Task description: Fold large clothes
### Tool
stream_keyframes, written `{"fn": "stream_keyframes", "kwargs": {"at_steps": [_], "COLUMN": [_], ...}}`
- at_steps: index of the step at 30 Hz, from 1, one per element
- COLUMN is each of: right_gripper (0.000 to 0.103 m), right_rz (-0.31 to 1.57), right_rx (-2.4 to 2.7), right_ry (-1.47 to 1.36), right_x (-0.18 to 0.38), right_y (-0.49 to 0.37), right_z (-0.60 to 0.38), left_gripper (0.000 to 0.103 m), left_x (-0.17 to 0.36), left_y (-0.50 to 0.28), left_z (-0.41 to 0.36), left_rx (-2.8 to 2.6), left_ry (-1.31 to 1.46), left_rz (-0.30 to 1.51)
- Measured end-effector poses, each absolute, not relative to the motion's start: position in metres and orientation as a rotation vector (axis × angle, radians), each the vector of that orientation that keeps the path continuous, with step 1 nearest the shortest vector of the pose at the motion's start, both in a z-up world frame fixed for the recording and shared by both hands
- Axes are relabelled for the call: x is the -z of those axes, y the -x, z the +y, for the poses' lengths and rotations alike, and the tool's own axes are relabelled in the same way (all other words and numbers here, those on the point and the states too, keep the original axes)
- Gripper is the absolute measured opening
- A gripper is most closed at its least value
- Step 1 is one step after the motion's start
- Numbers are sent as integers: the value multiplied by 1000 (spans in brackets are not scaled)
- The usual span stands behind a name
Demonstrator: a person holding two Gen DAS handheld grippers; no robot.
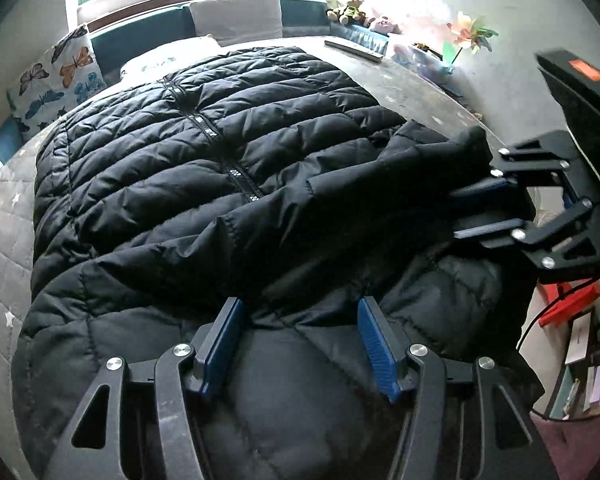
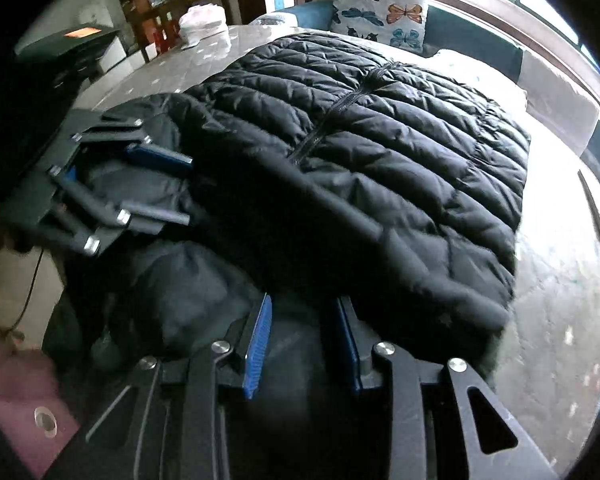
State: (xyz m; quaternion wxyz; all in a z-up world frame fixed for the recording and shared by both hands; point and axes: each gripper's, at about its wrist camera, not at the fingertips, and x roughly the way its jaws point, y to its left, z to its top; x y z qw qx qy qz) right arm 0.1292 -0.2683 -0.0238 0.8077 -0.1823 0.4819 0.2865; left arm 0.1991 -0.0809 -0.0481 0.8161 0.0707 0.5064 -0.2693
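A black quilted puffer jacket [image 1: 204, 148] [image 2: 380, 128] lies zipped and spread on a grey table [image 1: 404, 84] [image 2: 560, 300]. One sleeve [image 1: 340, 196] [image 2: 340, 216] is laid across its near part. My left gripper [image 1: 302, 344] [image 2: 172, 186] is open low over the jacket's near edge, with grey padded fabric under the gap and nothing pinched. My right gripper [image 2: 302, 344] [image 1: 474, 210] stands beside it with its jaws a little apart. The sleeve's cuff end [image 1: 470, 142] rests over the outside of one of its fingers, and the pads do not press on any fabric.
A butterfly cushion [image 1: 56, 80] [image 2: 384, 8] and a grey cushion [image 1: 236, 16] sit on the window bench behind the table. Soft toys [image 1: 346, 6], a paper pinwheel [image 1: 470, 34] and a flat bar [image 1: 354, 50] are at the far edge. A white bag [image 2: 204, 24] is on the table's left.
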Motion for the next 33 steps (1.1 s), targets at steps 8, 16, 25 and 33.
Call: {"fn": "stream_keyframes", "kwargs": {"at_steps": [8, 16, 25, 33], "right_gripper": [36, 36, 41, 53], "right_rz": [1024, 931, 904, 839], "right_rx": [-587, -665, -668, -698], "right_ry": [351, 459, 642, 756], "right_x": [42, 11, 42, 66], "right_y": [-128, -81, -55, -30], "right_z": [-274, -245, -222, -216], "left_gripper": [63, 63, 64, 65], "left_x": [51, 7, -1, 27], "left_y": [-190, -149, -71, -21], "left_z": [-87, -85, -83, -76], "left_rx": [544, 570, 654, 642], "left_ry": [-209, -259, -299, -221], "left_rz": [1064, 1009, 1071, 1210]}}
